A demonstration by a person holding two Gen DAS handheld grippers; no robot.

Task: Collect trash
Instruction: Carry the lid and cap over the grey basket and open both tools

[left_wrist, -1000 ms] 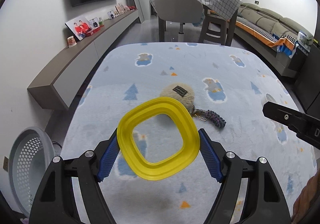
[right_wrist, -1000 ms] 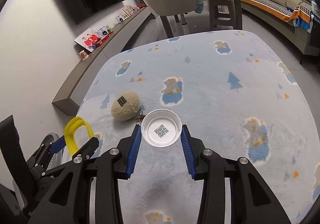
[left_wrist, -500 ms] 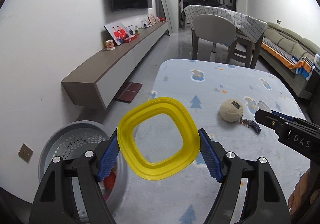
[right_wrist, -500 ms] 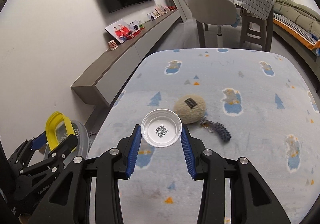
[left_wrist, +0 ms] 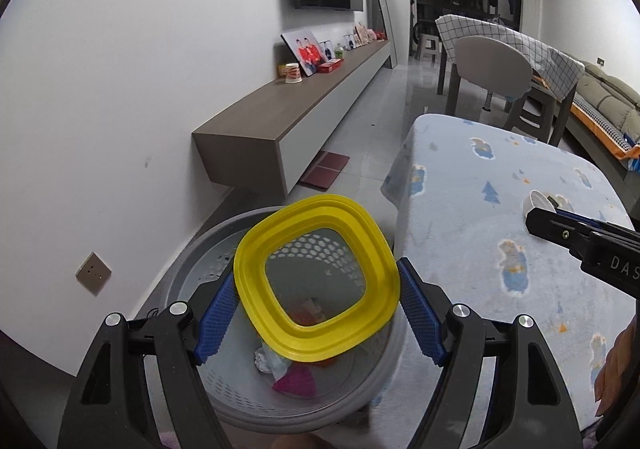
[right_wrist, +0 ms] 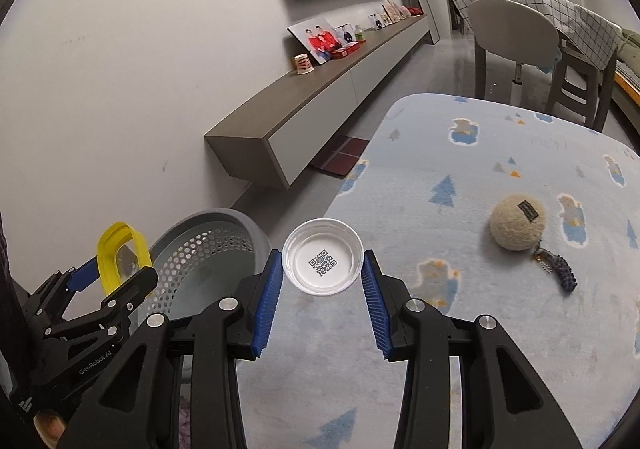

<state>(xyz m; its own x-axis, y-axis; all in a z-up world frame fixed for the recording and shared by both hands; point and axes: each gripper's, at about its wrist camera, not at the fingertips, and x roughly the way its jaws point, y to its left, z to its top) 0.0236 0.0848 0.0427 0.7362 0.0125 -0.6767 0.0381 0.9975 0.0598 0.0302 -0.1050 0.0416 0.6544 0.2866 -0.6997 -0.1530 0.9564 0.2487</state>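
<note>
My left gripper (left_wrist: pixel 318 305) is shut on a yellow square plastic ring (left_wrist: pixel 280 333), held above the grey perforated trash basket (left_wrist: pixel 188 281) on the floor. Crumpled paper and pink scraps lie in the basket's bottom. My right gripper (right_wrist: pixel 323 277) is shut on a small white round lid with a QR code (right_wrist: pixel 323 256), over the left edge of the blue-blanketed table (right_wrist: pixel 480 329). In the right wrist view the left gripper (right_wrist: pixel 120 269) with the yellow ring (right_wrist: pixel 108 245) sits beside the basket (right_wrist: pixel 224 221).
A beige plush ball (right_wrist: pixel 518 224) with a dark keychain (right_wrist: pixel 558 267) lies on the table. A low wall cabinet (left_wrist: pixel 288 129) with photos runs along the left wall. A chair (left_wrist: pixel 492 67) and a checked-cloth table stand behind; a sofa at far right.
Both grippers have swung left from over the table toward the basket. The yellow ring now hangs over the basket's opening; the white lid has reached the table's left edge. Both grips are unchanged.
</note>
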